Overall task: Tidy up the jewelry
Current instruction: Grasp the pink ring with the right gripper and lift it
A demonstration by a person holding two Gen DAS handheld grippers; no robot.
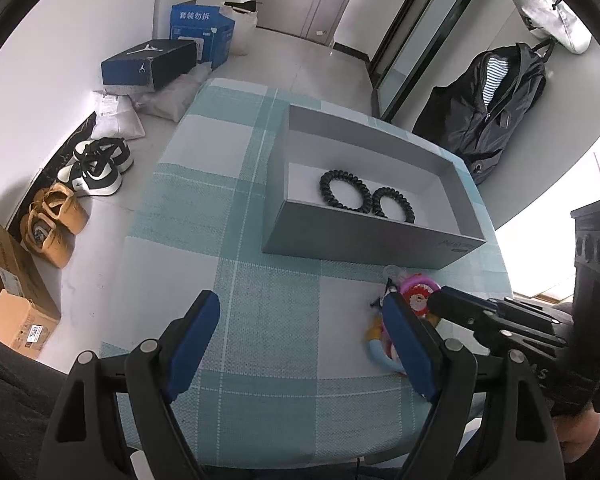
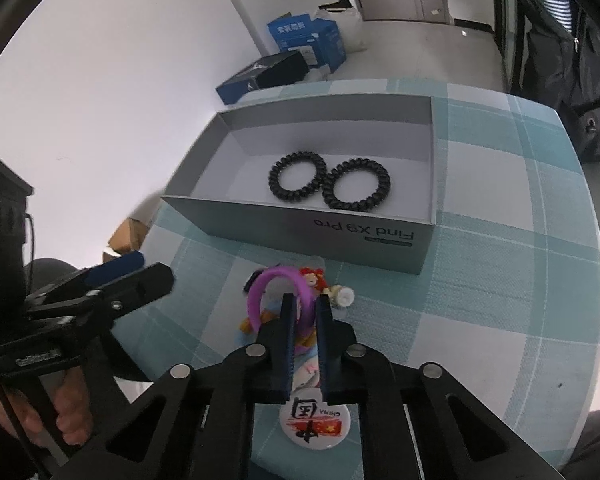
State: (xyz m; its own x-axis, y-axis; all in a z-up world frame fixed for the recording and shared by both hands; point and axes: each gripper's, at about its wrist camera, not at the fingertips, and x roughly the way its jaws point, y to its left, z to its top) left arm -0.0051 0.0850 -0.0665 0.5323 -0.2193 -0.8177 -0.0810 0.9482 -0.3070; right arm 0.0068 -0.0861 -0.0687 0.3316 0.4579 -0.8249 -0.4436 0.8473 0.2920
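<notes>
A grey open box (image 2: 340, 236) stands on the checked tablecloth and holds two black spiral hair ties (image 2: 298, 182) (image 2: 358, 190); they also show in the left wrist view (image 1: 346, 190). In front of the box lies a small pile of trinkets with a purple bracelet (image 2: 280, 280). My right gripper (image 2: 305, 308) is shut on the purple bracelet at the pile. A round China badge (image 2: 314, 420) lies under it. My left gripper (image 1: 300, 320) is open and empty, left of the pile (image 1: 414, 294).
The table (image 1: 204, 200) has a blue-and-white checked cloth. On the floor to the left are shoes (image 1: 96, 168), cardboard boxes (image 1: 12, 292) and a blue shoebox (image 1: 148, 64). A dark backpack (image 1: 496, 104) hangs at the right.
</notes>
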